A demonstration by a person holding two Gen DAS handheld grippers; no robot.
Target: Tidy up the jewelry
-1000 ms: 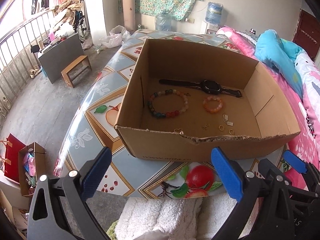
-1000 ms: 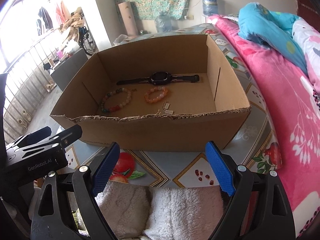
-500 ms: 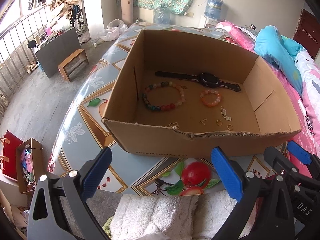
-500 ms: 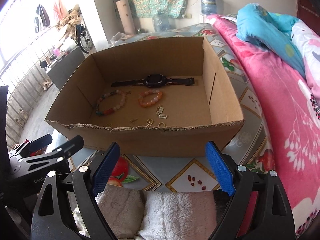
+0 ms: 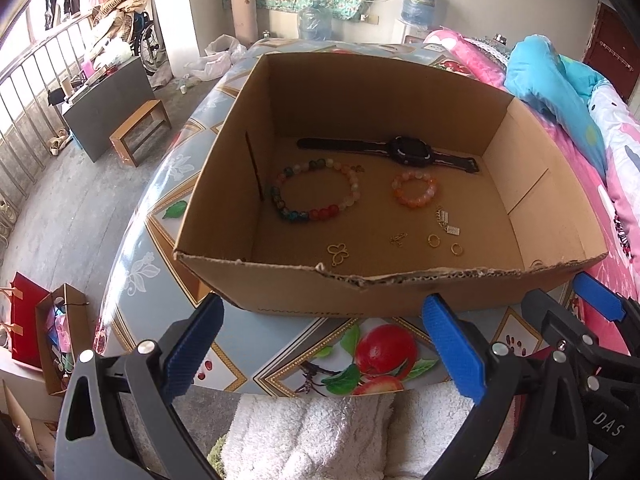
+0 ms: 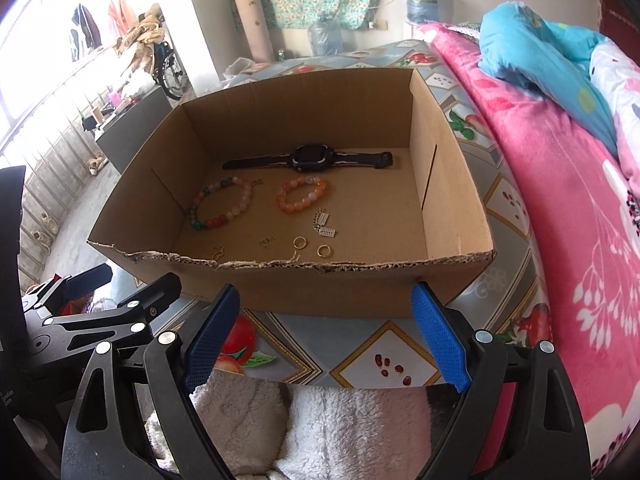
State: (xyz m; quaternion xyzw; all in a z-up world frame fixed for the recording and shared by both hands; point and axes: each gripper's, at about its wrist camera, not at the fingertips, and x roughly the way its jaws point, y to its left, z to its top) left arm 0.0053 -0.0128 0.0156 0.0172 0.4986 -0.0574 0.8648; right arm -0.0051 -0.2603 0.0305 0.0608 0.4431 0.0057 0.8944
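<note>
Jewelry: lies scattered on the floor of the open brown cardboard box [image 5: 400,284], ahead of and below both pairs of fingers, past the box's torn near wall.
Left gripper [image 5: 320,344]: blue-padded jaws spread wide, nothing between them, hanging just short of the near wall.
Right gripper [image 6: 326,340]: likewise spread and empty, beside the left one, short of the same wall.
Black wristwatch [image 5: 412,151]: farthest from the fingers, laid flat along the back wall; probably the heaviest piece, with a stiff case and a flexible strap; pinching across the case looks safest.
Multicoloured bead bracelet [image 5: 316,194]: ahead of the left fingers; likely elastic, beads smooth and slippery, so pinch across one side of the loop.
Orange bead bracelet [image 5: 414,190]: ahead, between the two grippers' lines; smaller, same handling.
Silver charm chain [image 5: 446,220]: limp, light, and will bunch.
Two gold rings [image 5: 434,241]: nearest the right fingers, tiny, hard, flat on cardboard; apt to slide or flick away.
Gold butterfly charm [image 5: 338,254]: close behind the near wall, thin and flat, hard to get under.
Obstacles: near wall stands between fingers and every piece, so reach comes from over it; side walls limit a wide-open approach.
Surroundings: fruit-patterned tablecloth [image 6: 360,360] under the box; pink floral bedding [image 6: 560,240] to the right.
</note>
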